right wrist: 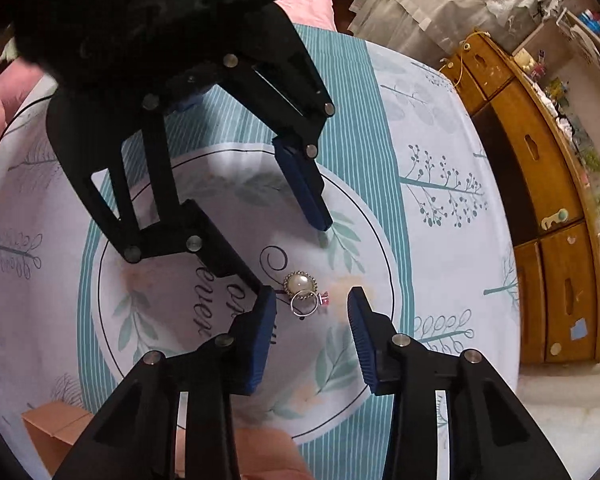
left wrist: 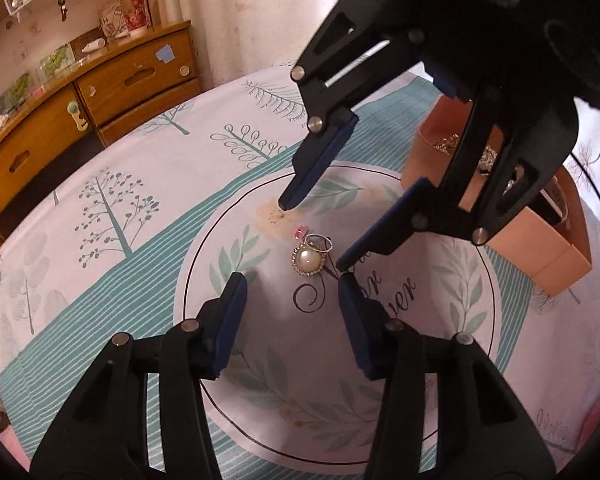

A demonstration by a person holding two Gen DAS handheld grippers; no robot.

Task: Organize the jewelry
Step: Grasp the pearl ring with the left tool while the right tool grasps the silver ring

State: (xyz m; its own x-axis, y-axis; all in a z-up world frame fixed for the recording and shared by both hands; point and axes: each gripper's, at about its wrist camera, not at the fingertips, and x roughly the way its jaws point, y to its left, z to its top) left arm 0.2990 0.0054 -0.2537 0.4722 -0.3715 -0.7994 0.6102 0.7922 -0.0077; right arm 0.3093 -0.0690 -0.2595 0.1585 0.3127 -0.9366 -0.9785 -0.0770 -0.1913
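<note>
Left tongs (left wrist: 290, 284) released, spread wide above the counter (left wrist: 140, 208). Just past their tips lies the brooch (left wrist: 309, 261) (pearl centre), with a ring (left wrist: 319, 242) overlapping its far edge. Right tongs (left wrist: 314, 236) also released, flanking both pieces, gripping nothing. Farther right, a box (left wrist: 556, 264) holding jewelry.
</note>
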